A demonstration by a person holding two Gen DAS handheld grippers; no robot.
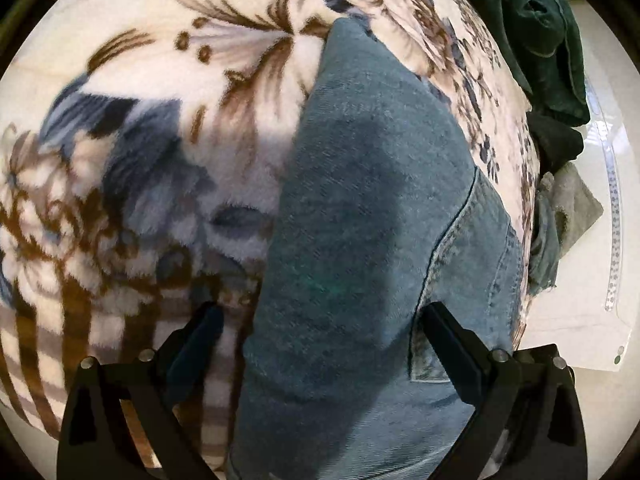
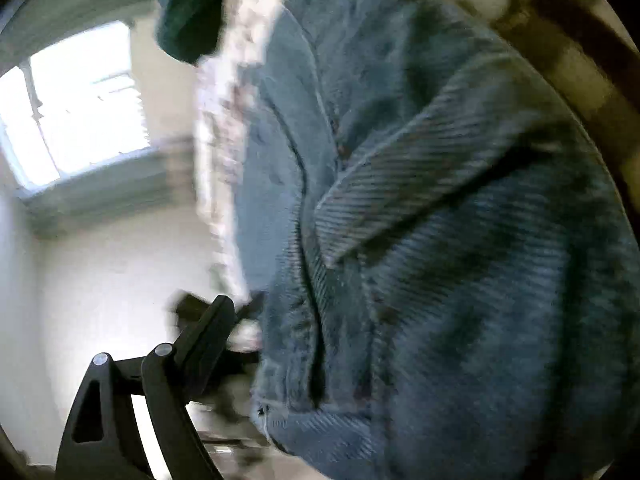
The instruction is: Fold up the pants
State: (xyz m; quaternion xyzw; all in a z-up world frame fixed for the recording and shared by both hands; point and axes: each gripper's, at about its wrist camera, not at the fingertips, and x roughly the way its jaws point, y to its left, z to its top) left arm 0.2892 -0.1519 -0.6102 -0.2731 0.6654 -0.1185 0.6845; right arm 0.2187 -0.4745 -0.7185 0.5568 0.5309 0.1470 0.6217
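Observation:
Blue denim pants point(image 1: 360, 220) lie lengthwise on a floral fleece blanket point(image 1: 140, 120), one leg folded over the other, the leg end pointing away. My left gripper point(image 1: 320, 320) is open, its fingers standing either side of the near part of the pants, just above the fabric. In the right wrist view the pants point(image 2: 440, 260) fill the frame very close up, blurred, with a folded flap of denim in the middle. Only the left finger point(image 2: 208, 332) of my right gripper shows, beside the pants' edge; the other finger is hidden by denim.
A dark green garment point(image 1: 536, 32) and a grey-green cloth point(image 1: 560, 216) lie at the blanket's right edge. A white surface point(image 1: 580, 320) lies beyond them. The right wrist view shows a bright window point(image 2: 80, 108) and a pale wall.

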